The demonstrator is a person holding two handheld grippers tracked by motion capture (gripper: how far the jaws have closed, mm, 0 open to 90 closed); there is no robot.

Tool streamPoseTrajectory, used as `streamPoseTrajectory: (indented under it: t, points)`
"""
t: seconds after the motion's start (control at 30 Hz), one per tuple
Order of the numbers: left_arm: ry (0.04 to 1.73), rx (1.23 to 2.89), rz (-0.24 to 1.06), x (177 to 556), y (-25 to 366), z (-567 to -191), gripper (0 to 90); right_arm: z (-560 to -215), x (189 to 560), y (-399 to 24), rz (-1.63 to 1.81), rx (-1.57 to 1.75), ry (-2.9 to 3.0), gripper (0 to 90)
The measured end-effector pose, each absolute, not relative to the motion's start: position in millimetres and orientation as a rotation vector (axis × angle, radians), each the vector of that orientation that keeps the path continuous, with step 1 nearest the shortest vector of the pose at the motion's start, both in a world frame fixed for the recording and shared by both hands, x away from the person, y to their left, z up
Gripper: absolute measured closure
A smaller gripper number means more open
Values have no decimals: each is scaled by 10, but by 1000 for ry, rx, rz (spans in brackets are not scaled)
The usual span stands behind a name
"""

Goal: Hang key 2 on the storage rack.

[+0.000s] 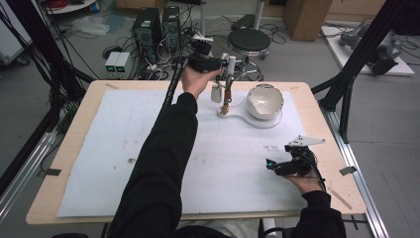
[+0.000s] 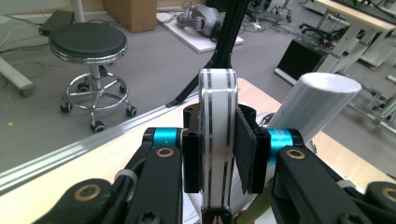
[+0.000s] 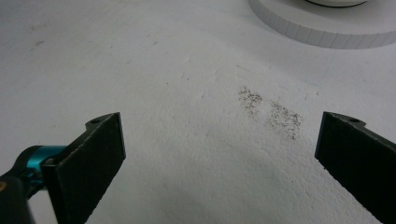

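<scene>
High view: the left gripper (image 1: 218, 63) is raised over the table's (image 1: 74, 148) far edge, above the white stand (image 1: 237, 116) with its bowl (image 1: 265, 101), while the right gripper (image 1: 282, 166) rests idle near the front right. Left gripper view: its jaws are clamped on a flat white striped piece (image 2: 217, 140), a white cylinder (image 2: 322, 100) just beside; judged step is carrying that piece, next setting it squarely down. Right gripper view: jaws wide apart over bare foam mat (image 3: 187, 93), holding nothing.

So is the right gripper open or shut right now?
Open. In the right gripper view its fingers stand wide apart over the white mat, with nothing between them; the right gripper rests near the table's edge.
</scene>
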State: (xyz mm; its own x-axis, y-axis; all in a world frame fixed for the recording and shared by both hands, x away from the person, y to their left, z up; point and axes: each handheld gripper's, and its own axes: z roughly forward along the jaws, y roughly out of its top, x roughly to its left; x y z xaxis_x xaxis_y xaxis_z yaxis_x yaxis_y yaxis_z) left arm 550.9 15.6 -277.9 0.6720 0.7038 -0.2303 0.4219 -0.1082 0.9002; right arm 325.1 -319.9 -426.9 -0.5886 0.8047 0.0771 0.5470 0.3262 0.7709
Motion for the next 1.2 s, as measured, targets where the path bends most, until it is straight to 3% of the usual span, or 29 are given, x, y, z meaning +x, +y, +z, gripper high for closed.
streamPoseTrajectory:
  t: [0.07,0.33,0.43,0.57,1.2]
  points:
    - [924,1728,300,5498,172,-2790,536,-4268,3247,-3197,1131,1210,2278,7]
    - [946,1718,302,5481,269,-2839,168,-4266,3244,-3200,1133,1210,2275,7]
    - [956,1725,289,5478,315,-2859,70,-4268,3248,-3201,1131,1207,2276,7]
    - [949,1744,283,5451,371,-2863,17,-4267,3248,-3203,1131,1210,2276,7]
    - [880,1744,292,5132,564,-2776,17,-4278,3242,-3197,1107,1215,2275,7]
